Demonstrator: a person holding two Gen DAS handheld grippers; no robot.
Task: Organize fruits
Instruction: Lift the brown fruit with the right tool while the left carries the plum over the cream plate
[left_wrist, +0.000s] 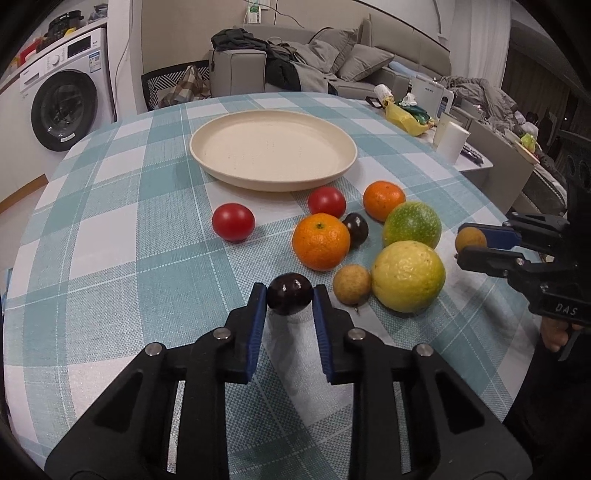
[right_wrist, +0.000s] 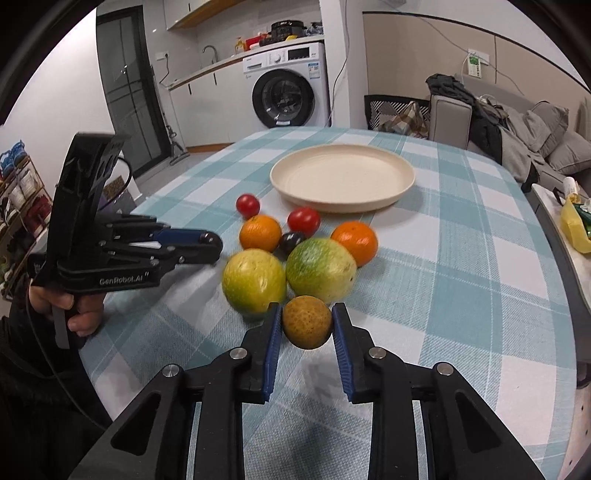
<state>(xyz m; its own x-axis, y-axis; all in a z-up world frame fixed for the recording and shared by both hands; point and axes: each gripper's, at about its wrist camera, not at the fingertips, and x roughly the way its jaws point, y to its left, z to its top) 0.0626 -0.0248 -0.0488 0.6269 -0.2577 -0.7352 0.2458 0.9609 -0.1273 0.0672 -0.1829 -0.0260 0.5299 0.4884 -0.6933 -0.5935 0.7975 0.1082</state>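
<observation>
Left wrist view: the left claw (left_wrist: 290, 297) is clamped narrowly on a dark plum (left_wrist: 290, 298) just above the bench (left_wrist: 110, 258), near the fruit cluster before the cream plate (left_wrist: 273, 151). The right claw (right_wrist: 307, 323) pinches a brown speckled fruit (right_wrist: 307, 322) beside the yellow-green fruit (right_wrist: 254, 282).

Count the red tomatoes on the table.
2. One tomato sits alone left of the fruit cluster; the other tomato lies nearer the plate, behind an orange. None seems hidden.
</observation>
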